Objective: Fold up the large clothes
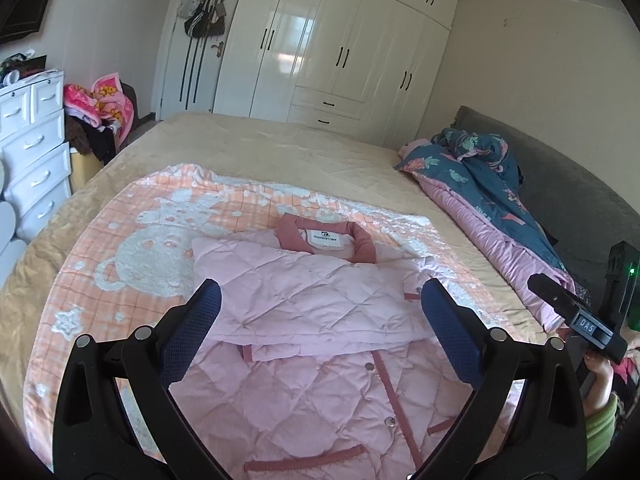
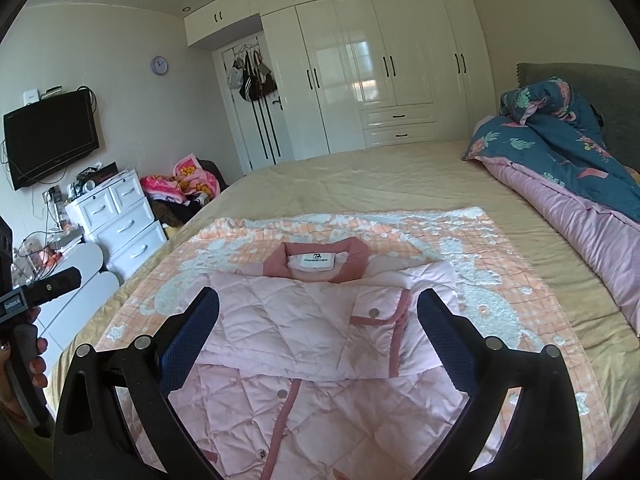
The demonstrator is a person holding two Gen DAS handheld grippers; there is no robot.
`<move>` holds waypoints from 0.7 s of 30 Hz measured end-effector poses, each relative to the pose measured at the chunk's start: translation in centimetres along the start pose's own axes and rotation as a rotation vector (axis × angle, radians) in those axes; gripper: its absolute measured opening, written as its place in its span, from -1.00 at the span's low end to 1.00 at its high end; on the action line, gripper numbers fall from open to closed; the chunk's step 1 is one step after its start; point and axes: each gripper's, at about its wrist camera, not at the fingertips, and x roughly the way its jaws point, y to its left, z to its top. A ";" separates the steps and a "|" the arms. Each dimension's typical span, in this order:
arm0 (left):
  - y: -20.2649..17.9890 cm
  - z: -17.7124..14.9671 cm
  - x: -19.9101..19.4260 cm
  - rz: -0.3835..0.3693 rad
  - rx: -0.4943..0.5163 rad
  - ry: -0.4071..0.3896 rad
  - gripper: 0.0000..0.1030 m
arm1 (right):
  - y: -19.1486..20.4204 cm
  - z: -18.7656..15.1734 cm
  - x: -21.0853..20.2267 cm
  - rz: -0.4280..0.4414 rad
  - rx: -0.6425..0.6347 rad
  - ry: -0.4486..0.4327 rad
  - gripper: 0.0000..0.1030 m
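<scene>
A pink quilted jacket [image 1: 312, 312] with a darker pink collar [image 1: 326, 240] lies front up on an orange and white blanket [image 1: 160, 240] on the bed. Both sleeves are folded across its chest. My left gripper [image 1: 320, 320] is open and empty, hovering above the jacket's middle. In the right wrist view the jacket [image 2: 304, 332] lies the same way, and my right gripper [image 2: 318, 328] is open and empty above it. The right gripper's body also shows at the right edge of the left wrist view [image 1: 580, 320].
The bed has a tan cover [image 1: 280, 148]. A rolled blue floral and pink quilt [image 1: 488, 184] lies along the grey headboard [image 1: 568, 184] on the right. White drawers [image 1: 32, 152] and a pile of clothes [image 1: 100, 108] stand left of the bed. A white wardrobe [image 1: 340, 48] fills the far wall.
</scene>
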 end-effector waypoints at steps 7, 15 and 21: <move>-0.4 -1.0 -1.3 -0.008 0.002 -0.009 0.82 | -0.4 -0.9 -1.4 -0.009 0.007 -0.003 0.92; -1.7 -2.8 -2.0 0.037 0.054 -0.003 0.82 | -0.7 -3.0 -2.8 -0.041 0.002 0.008 0.92; -2.7 -5.1 -1.9 0.054 0.086 0.037 0.82 | -0.9 -4.3 -4.0 -0.049 0.015 0.012 0.92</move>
